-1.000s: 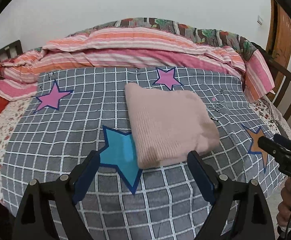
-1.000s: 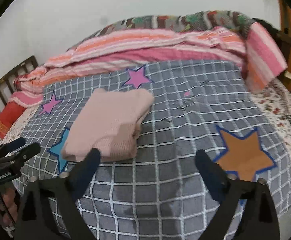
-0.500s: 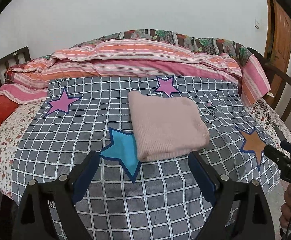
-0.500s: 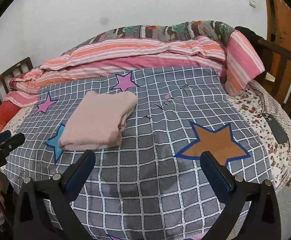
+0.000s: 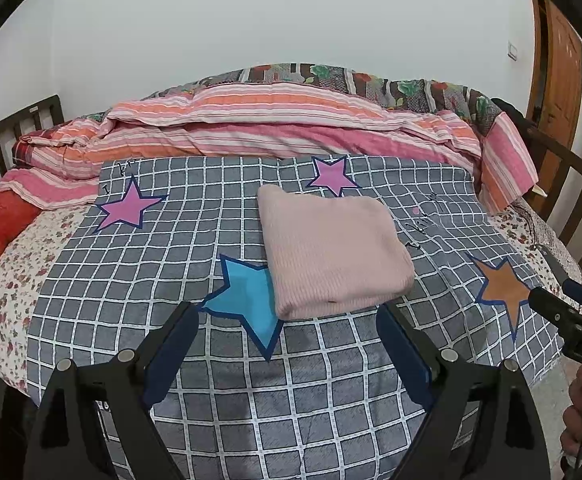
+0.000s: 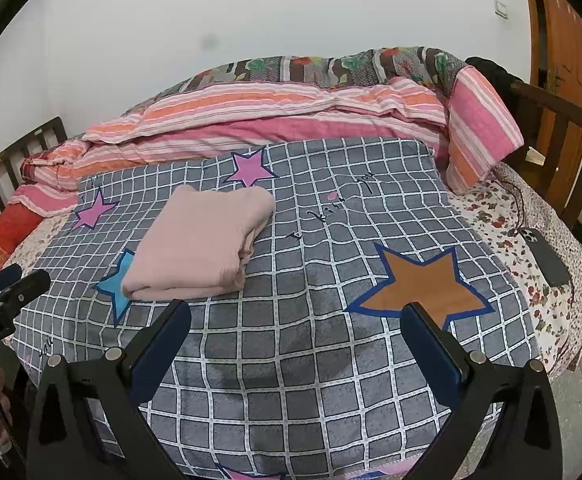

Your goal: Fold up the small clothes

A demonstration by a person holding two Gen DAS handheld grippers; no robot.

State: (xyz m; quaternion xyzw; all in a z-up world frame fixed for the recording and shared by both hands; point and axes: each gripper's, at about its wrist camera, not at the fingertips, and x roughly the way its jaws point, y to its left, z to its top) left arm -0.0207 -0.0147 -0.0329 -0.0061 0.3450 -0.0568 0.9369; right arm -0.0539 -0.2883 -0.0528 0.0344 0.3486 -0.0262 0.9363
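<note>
Two grippers held above the bed, one folded pink garment on the blanket.

We see the left gripper (image 5: 287, 322) and the right gripper (image 6: 297, 320) both spread wide with nothing between their fingers, clear of the cloth. The pink garment (image 5: 333, 250) lies folded on the grey checked blanket (image 5: 131, 280), overlapping a blue star (image 5: 247, 300); a phone (image 6: 545, 256) rests near the bed's edge.

One folded garment (image 5: 333, 250), two tongs, five stars visible, perhaps more; one phone (image 6: 546, 256).
</note>
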